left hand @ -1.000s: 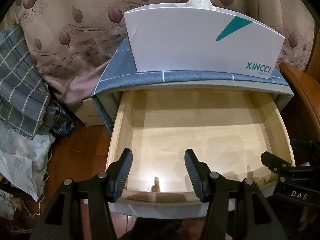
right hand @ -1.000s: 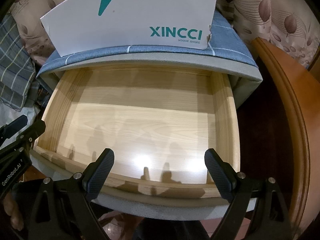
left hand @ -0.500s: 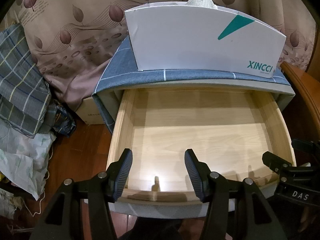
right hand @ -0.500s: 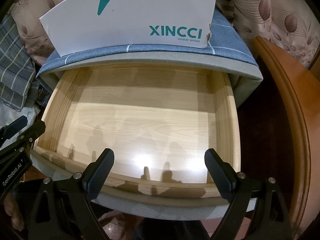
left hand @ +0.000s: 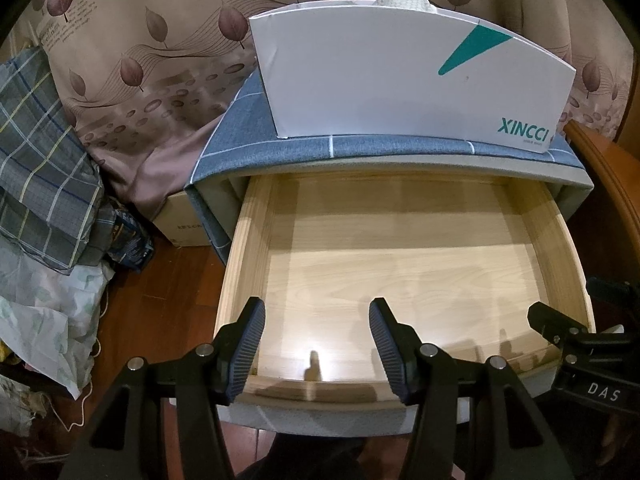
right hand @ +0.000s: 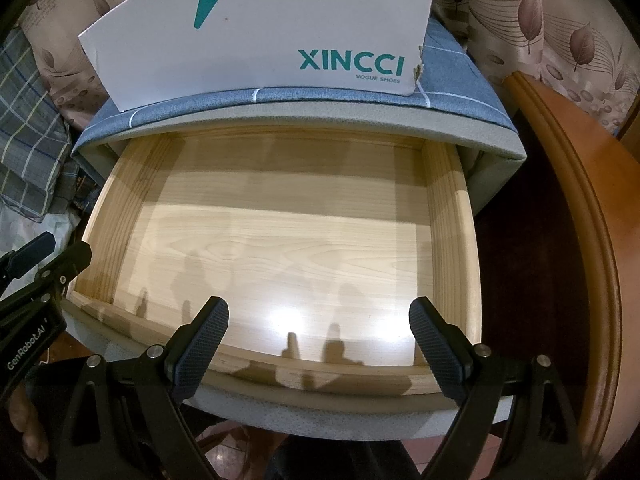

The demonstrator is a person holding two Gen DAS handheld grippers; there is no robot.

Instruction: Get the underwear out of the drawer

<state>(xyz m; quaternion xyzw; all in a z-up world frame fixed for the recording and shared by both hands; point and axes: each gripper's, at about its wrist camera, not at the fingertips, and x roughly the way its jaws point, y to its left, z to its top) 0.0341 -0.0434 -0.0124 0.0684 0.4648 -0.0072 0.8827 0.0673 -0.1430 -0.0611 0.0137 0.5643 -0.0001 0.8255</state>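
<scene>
1. Against the earlier frames nothing is seen to have moved — both grippers, the drawer and the shoebox are placed as before.
2. The left gripper [left hand: 317, 334] is held over the front edge of the pulled-out wooden drawer [left hand: 244, 264]; its jaws stand apart, with nothing between the pads.
3. The right gripper [right hand: 319, 334] is held over the same front edge, pointed down into the drawer [right hand: 452, 240]; its jaws stand wider apart, also with nothing between them.
4. Only bare pale wood and gripper shadows are seen on the drawer floor. No underwear is visible in either view, so its place cannot be told.
5. A white XINCCI shoebox [left hand: 400, 80] is set on the blue checked top of the nightstand [left hand: 360, 148], directly above the drawer opening.
6. Plaid cloth [left hand: 36, 152] is piled at the left — well apart from the drawer. A leaf-pattern curtain [left hand: 160, 40] hangs behind.
</scene>
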